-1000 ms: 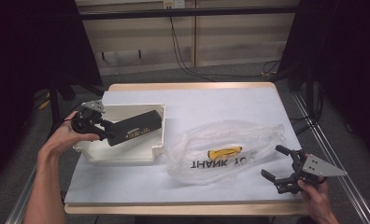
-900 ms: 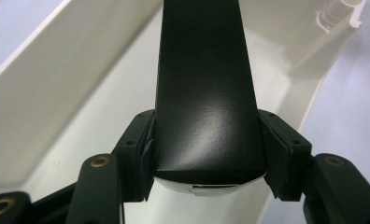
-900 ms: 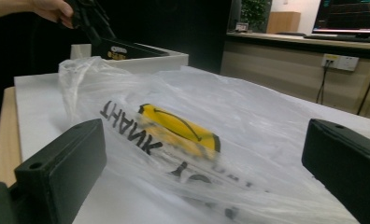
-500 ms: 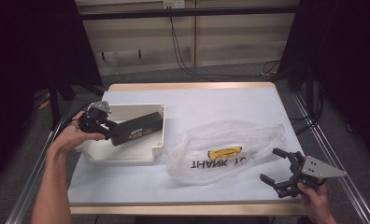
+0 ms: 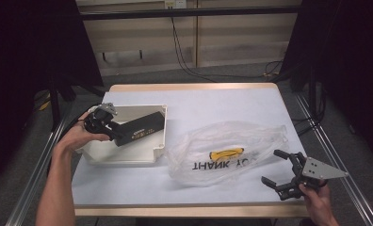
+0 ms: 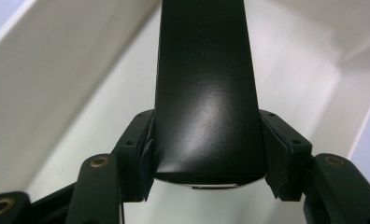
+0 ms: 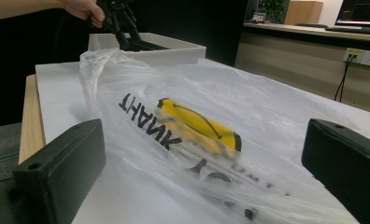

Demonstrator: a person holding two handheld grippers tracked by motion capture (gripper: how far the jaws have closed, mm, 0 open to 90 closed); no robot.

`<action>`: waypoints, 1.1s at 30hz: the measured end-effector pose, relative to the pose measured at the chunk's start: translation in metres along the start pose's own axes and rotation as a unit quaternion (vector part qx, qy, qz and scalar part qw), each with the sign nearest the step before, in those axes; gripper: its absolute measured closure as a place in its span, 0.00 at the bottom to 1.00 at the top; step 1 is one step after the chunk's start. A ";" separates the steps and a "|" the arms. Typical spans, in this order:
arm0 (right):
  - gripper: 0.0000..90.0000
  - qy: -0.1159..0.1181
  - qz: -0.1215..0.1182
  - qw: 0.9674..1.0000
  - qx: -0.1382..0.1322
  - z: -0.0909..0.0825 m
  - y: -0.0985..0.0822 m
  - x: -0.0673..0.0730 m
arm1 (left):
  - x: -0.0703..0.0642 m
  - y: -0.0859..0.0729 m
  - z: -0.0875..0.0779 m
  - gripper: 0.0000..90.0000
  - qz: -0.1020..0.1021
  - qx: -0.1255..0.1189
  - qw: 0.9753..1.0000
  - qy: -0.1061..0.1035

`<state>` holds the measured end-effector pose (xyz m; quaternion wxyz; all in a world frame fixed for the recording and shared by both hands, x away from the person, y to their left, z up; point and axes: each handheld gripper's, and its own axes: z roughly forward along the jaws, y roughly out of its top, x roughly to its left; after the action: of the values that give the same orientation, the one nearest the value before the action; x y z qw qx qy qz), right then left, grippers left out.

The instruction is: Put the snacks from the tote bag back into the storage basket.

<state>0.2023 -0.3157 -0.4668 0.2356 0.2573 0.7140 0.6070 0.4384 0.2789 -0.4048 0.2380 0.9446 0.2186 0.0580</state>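
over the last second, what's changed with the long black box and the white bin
The left gripper, shut on the long black box throughout, has sunk a little and drawn back toward the white plastic bin's near-left corner, lowering the box into it. The right gripper stays open and still beside the clear plastic bag, which has not moved.

Black case: glossy black, with a small pale label on its side.
Tray: plain off-white.
Plastic bag: clear film, black lettering reading mirrored, and a yellow patch edged in black.
Surface: white top with a light wood edge.
Left gripper: black, brass-coloured screw heads on the jaws.
Right gripper: black, with a grey three-cornered plate.
Floor: grey.
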 end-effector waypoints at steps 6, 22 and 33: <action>0.00 0.002 0.000 1.000 0.001 -0.001 0.003 0.000 | 0.000 0.001 0.009 0.47 -0.003 0.025 1.000 -0.001; 0.00 -0.004 -0.006 1.000 0.011 0.000 0.005 0.003 | 0.004 0.003 0.020 0.45 -0.015 0.057 0.998 0.006; 0.00 -0.009 -0.012 1.000 0.010 0.000 0.005 0.003 | 0.009 0.011 0.027 0.36 -0.044 0.060 0.996 0.053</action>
<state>0.2007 -0.3133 -0.4619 0.2468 0.2563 0.7211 0.5945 0.4564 0.2630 -0.4237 0.1709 0.9422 0.2757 0.0842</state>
